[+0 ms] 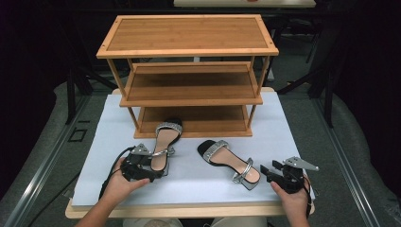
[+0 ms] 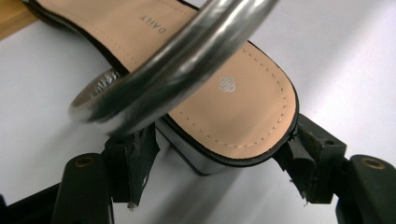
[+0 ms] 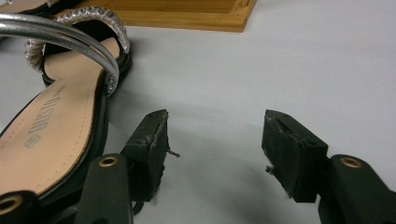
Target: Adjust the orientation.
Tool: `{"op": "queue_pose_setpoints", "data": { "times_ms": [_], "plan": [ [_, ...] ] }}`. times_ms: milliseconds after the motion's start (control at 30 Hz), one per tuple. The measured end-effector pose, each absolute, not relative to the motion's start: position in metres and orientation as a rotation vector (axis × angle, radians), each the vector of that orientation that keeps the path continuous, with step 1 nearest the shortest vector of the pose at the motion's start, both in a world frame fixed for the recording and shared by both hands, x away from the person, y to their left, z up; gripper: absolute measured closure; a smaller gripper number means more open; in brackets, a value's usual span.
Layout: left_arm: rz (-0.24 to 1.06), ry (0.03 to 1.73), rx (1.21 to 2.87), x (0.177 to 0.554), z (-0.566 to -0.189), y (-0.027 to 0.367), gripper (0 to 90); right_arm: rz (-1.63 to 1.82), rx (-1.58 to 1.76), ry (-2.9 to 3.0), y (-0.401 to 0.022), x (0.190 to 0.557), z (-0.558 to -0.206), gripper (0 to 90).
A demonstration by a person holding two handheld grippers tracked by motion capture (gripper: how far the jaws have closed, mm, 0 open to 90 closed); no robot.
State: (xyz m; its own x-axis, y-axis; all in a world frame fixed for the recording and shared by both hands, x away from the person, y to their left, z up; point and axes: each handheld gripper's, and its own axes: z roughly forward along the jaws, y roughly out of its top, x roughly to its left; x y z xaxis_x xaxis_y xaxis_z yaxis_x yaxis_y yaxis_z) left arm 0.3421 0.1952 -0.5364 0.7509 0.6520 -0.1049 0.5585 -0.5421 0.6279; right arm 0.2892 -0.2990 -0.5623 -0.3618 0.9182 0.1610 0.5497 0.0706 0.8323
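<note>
Two black sandals with tan insoles and silver straps lie on the white table top (image 1: 283, 132). The left sandal (image 1: 164, 142) points its toe onto the bottom shelf of the wooden rack (image 1: 189, 33). My left gripper (image 1: 152, 171) is at its heel. In the left gripper view the heel (image 2: 243, 107) sits between the jaws with both pads (image 2: 306, 156) touching its sides, under the silver ankle strap (image 2: 177, 60). The right sandal (image 1: 227, 158) lies at an angle, apart from the rack. My right gripper (image 1: 267, 172) stands open just right of that sandal's heel (image 3: 56, 126), nothing between its fingers (image 3: 149, 149).
The three-tier wooden rack stands at the back middle of the table, its base edge (image 3: 187, 18) close behind the right sandal. A person's hands come in from the bottom edge. Dark floor and metal frames surround the table.
</note>
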Motion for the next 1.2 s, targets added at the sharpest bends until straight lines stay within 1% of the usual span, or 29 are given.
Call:
{"op": "queue_pose_setpoints", "data": {
  "times_ms": [33,133,400,600,733,833,1033,1200],
  "plan": [
    [0.216,0.887,2.306,0.342,-0.535,0.193,32.5,1.213,1.454,1.946,-0.299,0.289,-0.562,40.4],
    [0.212,0.876,2.326,0.343,-0.530,0.190,33.1,1.207,1.457,1.952,-0.299,0.289,-0.562,40.4],
    [0.197,0.878,2.266,0.356,-0.520,0.199,34.3,1.223,1.453,1.939,-0.300,0.288,-0.562,40.4],
    [0.181,0.891,2.274,0.377,-0.514,0.193,34.5,1.222,1.451,1.944,-0.299,0.289,-0.561,40.4],
    [0.173,0.914,2.244,0.391,-0.510,0.189,34.9,1.219,1.450,1.947,-0.300,0.289,-0.562,40.4],
    [0.197,0.919,2.288,0.401,-0.512,0.180,35.0,1.223,1.458,1.942,-0.301,0.289,-0.562,40.4],
    [0.211,0.957,2.248,0.418,-0.516,0.168,35.1,1.217,1.461,1.945,-0.304,0.289,-0.562,40.4],
    [0.229,0.972,2.259,0.429,-0.516,0.161,35.1,1.233,1.465,1.932,-0.305,0.289,-0.563,40.4]
  ]
}}
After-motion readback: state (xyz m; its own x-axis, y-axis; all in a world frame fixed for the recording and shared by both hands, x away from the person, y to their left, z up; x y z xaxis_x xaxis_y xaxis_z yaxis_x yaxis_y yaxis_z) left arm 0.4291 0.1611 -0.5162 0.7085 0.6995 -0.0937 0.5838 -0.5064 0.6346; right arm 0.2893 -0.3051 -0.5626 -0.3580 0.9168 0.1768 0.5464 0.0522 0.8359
